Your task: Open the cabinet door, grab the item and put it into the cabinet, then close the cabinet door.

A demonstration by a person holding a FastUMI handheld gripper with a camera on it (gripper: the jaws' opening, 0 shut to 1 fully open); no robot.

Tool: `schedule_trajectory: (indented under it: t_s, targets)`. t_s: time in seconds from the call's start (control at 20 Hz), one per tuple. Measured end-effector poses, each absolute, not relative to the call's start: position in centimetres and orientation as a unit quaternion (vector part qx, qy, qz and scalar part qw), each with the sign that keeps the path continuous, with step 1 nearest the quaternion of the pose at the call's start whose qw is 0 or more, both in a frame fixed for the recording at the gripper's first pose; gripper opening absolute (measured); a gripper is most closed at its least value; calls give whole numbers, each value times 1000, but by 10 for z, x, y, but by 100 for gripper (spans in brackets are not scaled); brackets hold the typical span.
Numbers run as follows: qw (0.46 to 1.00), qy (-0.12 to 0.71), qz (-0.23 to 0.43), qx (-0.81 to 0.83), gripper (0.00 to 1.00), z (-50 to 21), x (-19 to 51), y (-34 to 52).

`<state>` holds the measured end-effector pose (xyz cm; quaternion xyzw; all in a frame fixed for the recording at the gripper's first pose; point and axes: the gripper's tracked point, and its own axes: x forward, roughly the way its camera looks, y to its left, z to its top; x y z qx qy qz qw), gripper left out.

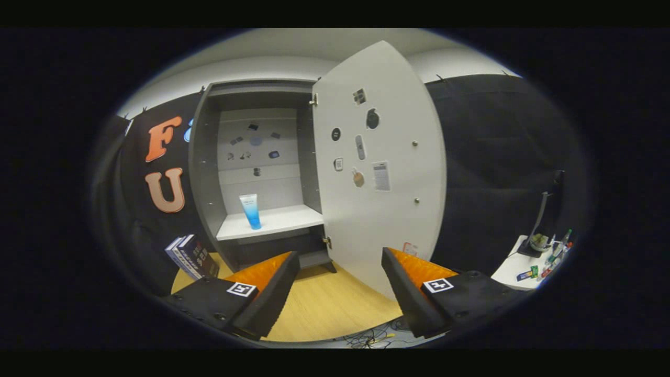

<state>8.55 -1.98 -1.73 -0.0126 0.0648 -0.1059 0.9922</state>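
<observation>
Blue tube [250, 210] on cabinet [209, 173] shelf

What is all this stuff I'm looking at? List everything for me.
cabinet: one, dark grey frame with pale back wall, standing on the table beyond the fingers.
cabinet door: one, white, swung wide open on the cabinet's right side, small stickers on its inner face.
tube: one, blue and white, upright on the white shelf inside the cabinet.
books: a few, dark covers, leaning beside the cabinet's lower left corner.
table: one, light wood, under the cabinet.
side table: one, white, far right, holding small bottles and oddments.
cables: a tangle, dark, below the table edge.
gripper: one, fingers apart, holding nothing.
</observation>
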Motion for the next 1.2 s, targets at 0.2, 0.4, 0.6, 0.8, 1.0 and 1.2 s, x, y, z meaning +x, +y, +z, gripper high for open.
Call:
schedule_trajectory:
  t_s: [0.2, 0.4, 0.6, 0.8, 1.0, 1.2]
  targets:
    - [987, 64, -149, -12, 100, -13, 66, -78]
    - [982, 65, -180, -2, 100, -8, 59, -140]
    - [976, 72, -203, -14, 100, -10, 72, -196]
    - [976, 68, -206, -5, 100, -12, 96, -232]
    - [979, 71, -191, 7, 100, -19, 122, -246]
    - [983, 70, -172, 1, 99, -19, 138, -243]
